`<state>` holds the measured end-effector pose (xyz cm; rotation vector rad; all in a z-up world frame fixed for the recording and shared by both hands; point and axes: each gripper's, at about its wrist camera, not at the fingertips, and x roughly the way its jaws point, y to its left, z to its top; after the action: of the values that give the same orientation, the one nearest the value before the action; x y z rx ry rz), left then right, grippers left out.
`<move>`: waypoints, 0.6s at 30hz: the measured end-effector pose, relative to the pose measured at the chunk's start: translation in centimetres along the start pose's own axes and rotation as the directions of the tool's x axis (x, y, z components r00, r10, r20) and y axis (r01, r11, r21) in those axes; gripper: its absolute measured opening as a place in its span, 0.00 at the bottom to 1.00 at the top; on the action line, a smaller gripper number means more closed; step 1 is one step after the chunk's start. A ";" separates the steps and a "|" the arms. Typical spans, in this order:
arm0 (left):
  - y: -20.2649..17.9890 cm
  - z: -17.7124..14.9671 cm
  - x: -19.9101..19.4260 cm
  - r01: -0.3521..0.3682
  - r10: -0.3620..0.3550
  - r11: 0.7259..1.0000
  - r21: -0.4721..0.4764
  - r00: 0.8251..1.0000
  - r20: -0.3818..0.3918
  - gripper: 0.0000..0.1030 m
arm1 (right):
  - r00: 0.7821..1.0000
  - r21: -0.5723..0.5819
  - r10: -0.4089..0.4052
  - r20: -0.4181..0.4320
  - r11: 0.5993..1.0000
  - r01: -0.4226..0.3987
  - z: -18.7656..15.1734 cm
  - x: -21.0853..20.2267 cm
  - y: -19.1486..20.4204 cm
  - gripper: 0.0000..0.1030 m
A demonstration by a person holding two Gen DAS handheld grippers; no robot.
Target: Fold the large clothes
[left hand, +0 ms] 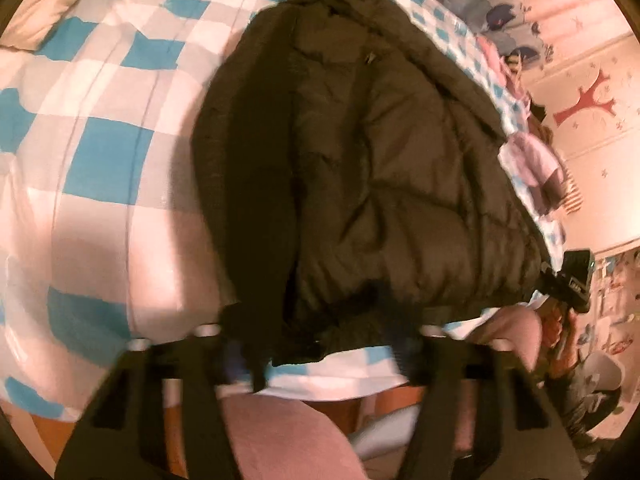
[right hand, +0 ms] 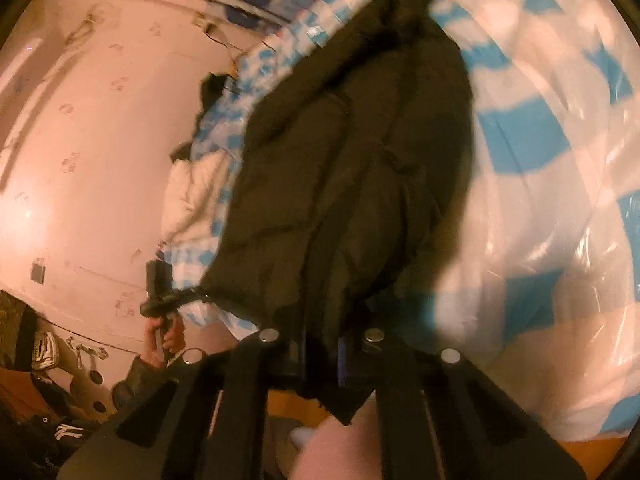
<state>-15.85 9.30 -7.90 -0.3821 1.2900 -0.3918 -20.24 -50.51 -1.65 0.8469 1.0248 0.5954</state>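
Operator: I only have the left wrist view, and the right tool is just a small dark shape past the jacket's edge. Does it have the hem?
Observer: Yes. In the right wrist view the right tool is shut on the hem of the jacket, with fabric pinched between its fingers.
Operator: How much fabric is past the pinch?
Observer: A dark flap hangs out below the fingers, on the handle side.
Operator: How does my left tool look from there?
Observer: The left tool reaches the opposite hem corner, and a hand is wrapped around its handle. I cannot tell whether it is clamped.
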 end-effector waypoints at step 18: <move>2.8 -4.1 -3.7 0.083 -0.083 0.997 -0.002 0.994 -0.076 0.64 | 0.999 0.106 0.037 0.026 0.994 -0.040 -4.9 -8.1 -1.5 0.32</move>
<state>-20.46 13.37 -7.09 -0.4246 1.3506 -0.4814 -27.96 -56.02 -0.26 0.9673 1.0271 0.5658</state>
